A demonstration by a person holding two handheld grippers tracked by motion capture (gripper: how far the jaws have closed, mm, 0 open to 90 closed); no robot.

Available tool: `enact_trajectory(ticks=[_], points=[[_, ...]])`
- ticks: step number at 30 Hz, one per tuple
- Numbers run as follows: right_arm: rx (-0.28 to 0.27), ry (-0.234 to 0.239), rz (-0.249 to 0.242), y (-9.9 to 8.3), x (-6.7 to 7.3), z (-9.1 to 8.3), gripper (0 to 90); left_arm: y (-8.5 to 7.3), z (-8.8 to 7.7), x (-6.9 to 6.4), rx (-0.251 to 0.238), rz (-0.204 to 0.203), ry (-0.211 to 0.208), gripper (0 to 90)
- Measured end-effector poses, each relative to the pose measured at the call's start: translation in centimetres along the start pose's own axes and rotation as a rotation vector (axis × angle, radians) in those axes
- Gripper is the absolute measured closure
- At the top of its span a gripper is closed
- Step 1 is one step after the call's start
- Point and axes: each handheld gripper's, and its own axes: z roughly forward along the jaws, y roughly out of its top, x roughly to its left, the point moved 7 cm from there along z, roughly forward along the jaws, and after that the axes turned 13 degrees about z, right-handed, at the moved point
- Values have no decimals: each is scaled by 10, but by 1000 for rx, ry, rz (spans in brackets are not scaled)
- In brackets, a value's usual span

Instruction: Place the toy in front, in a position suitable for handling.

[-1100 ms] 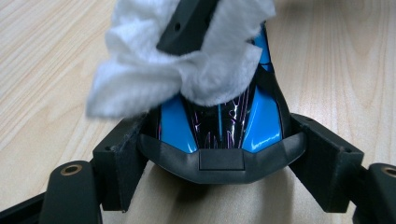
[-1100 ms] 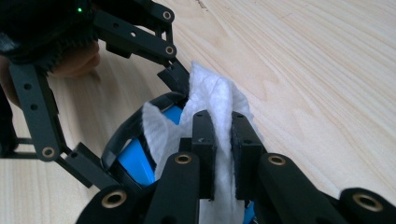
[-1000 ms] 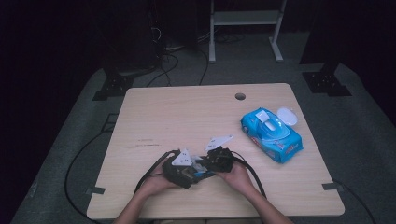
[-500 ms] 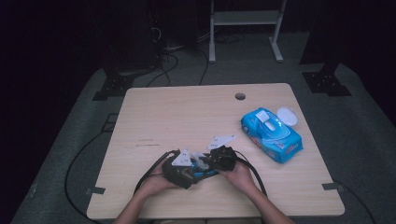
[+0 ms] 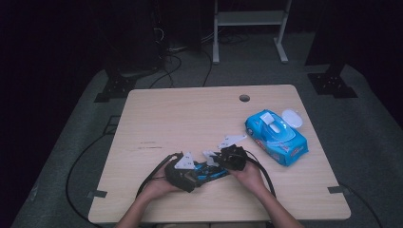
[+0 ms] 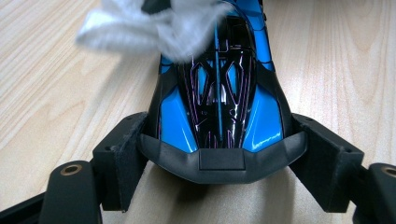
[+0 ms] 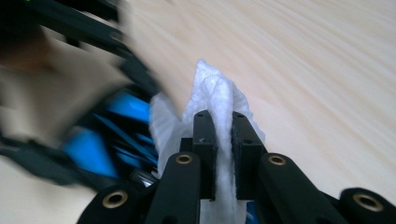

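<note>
Holding a blue toy car (image 6: 219, 107) by its rear on the table (image 5: 190, 118), left gripper (image 6: 219, 158) clamped; pinching a soft, limp wipe (image 7: 219, 102) in the right gripper (image 7: 223, 140), wiping the likely slippery shell.

The glossy toy car (image 6: 219, 93) is bright blue and black, with thin purple lines tracing its black panels. The crumpled wipe (image 7: 219, 100) is plain white. The soft wipes pack (image 5: 275, 137) is blue with a white lid. The wooden table (image 5: 190, 118) is pale beige with fine grain.
</note>
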Motion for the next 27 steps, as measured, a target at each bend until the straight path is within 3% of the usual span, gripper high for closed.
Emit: enact_trajectory(ticks=[1,3,5,10,17,21,23,27], points=[[0,46,7,2,8,2,819,0,0,0,-1,1,1,241],[18,93,-12,2,23,8,817,0,1,0,1,1,3,241],[22,83,-51,1,29,13,818,0,0,0,5,3,2,241],[24,84,-8,1,23,9,819,0,1,0,-6,0,4,241],[43,199,0,3,53,18,819,0,1,-1,-3,-4,0,240],[66,221,15,-1,53,13,820,0,1,-1,-1,1,5,241],[108,247,3,-5,54,9,821,0,1,-1,0,0,3,241],[123,233,-10,-9,55,7,821,0,2,0,0,2,1,240]])
